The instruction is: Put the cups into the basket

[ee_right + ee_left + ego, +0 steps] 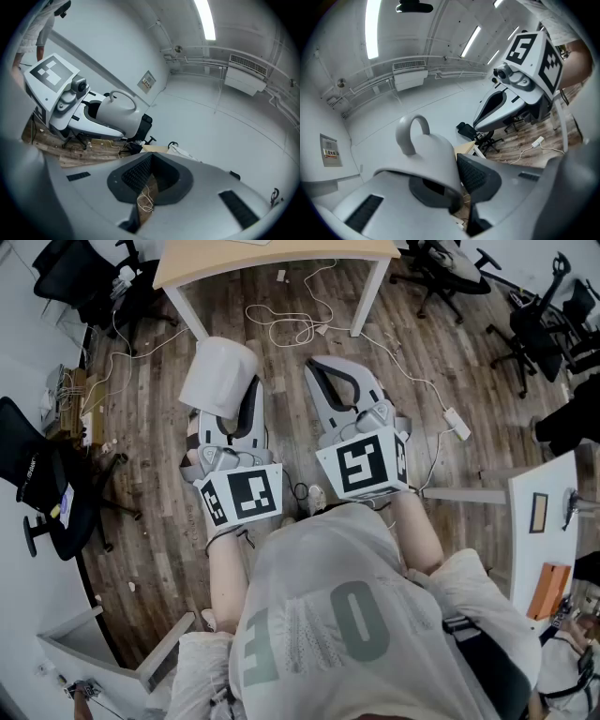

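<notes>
L gripper [457,180] is clamped on the wall of a white cup [429,150], handle uppermost in its own view. Cup is held in mid-air over the wood floor [441,362], short of the table [272,259]. In head view the cup covers the L jaw tips. R gripper [151,173], alongside, has jaws together w/ nothing btwn. The person's torso [356,615] blocks the floor below.

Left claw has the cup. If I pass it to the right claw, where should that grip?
Probably the handle: its loop stands clear of the cup on the side away from the left claw, which pinches the wall at the rim. Open the shut right claw and come from that far side.
</notes>
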The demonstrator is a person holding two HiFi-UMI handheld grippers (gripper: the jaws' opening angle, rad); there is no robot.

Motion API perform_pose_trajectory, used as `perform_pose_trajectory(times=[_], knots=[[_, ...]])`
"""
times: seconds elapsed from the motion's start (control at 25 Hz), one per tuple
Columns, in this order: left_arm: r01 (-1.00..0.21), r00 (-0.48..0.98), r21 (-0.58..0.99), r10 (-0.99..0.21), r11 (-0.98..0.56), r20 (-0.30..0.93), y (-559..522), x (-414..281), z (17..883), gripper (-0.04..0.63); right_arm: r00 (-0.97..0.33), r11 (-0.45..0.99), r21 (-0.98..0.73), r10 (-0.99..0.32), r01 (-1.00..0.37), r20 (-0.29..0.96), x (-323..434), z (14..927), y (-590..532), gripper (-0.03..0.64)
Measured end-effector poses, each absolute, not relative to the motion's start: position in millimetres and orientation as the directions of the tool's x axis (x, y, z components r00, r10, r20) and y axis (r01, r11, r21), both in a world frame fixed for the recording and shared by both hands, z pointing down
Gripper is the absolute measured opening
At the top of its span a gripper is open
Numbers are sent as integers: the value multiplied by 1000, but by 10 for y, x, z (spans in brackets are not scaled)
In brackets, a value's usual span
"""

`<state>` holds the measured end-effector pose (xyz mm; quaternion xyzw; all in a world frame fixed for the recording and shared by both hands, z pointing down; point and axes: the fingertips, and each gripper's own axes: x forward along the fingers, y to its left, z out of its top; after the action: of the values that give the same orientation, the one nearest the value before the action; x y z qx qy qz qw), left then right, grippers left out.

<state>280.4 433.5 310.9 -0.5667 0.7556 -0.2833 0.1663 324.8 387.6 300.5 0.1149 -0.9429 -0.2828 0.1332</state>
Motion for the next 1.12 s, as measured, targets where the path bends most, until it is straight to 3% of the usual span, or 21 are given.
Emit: perform_pose_trajectory(times=[0.48,1.12], knots=[[-754,-297,-635,-950,168,101,4205,2837,3196,54,-921,821,538,-340,-191,192,3311,3133,3607,-6],[-781,-326,-599,-933,176,151,3798,2681,3488,54,-932,892,437,-253,-120,261,3040,3473,3087,-6]])
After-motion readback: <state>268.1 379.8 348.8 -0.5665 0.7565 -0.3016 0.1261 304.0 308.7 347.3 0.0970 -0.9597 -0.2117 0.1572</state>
